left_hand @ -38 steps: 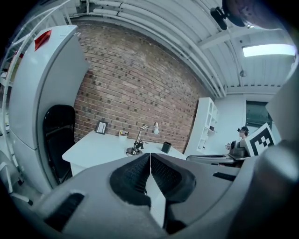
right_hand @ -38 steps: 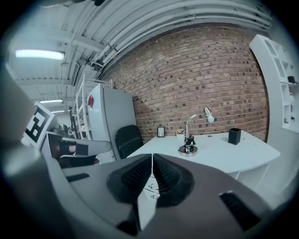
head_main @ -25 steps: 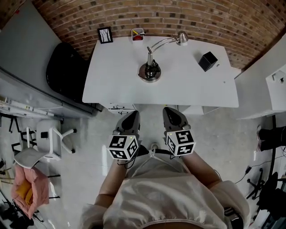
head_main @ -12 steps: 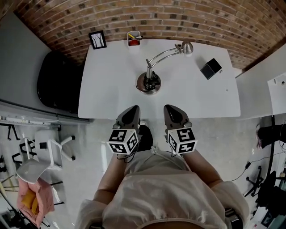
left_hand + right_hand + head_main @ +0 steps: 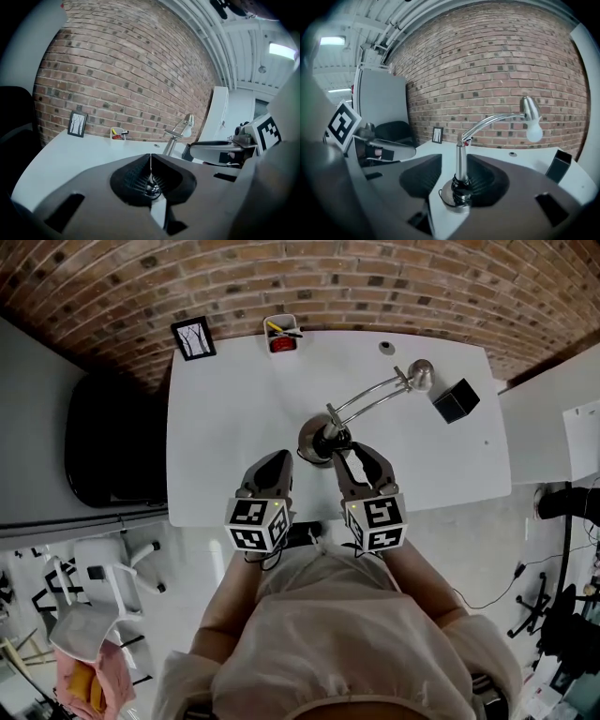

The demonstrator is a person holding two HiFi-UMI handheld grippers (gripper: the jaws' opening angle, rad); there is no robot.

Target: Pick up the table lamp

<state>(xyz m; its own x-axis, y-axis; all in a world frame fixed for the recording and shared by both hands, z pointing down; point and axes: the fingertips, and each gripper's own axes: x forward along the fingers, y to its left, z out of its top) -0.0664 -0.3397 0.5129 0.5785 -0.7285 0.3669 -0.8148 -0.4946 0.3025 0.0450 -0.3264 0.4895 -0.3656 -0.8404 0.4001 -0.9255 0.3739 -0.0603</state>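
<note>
The chrome table lamp, with a round base and a curved neck, stands mid-frame on the white desk. Its upright stem is between the opening jaws of the right gripper, pads clear of it, while the left gripper beside it is closed on nothing. The lamp probably handles rigid and bottom-heavy, with a slippery polished stem and a fragile white bulb, so the best hold looks low on the stem, just above the dark cord wound there.

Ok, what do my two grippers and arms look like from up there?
The left gripper and right gripper are dark grey wedges with ribbed black pads; each carries a cube of black-and-white square markers. The right gripper's jaws are opening, the table lamp stem between them. The person wears a pale cream top.
</note>
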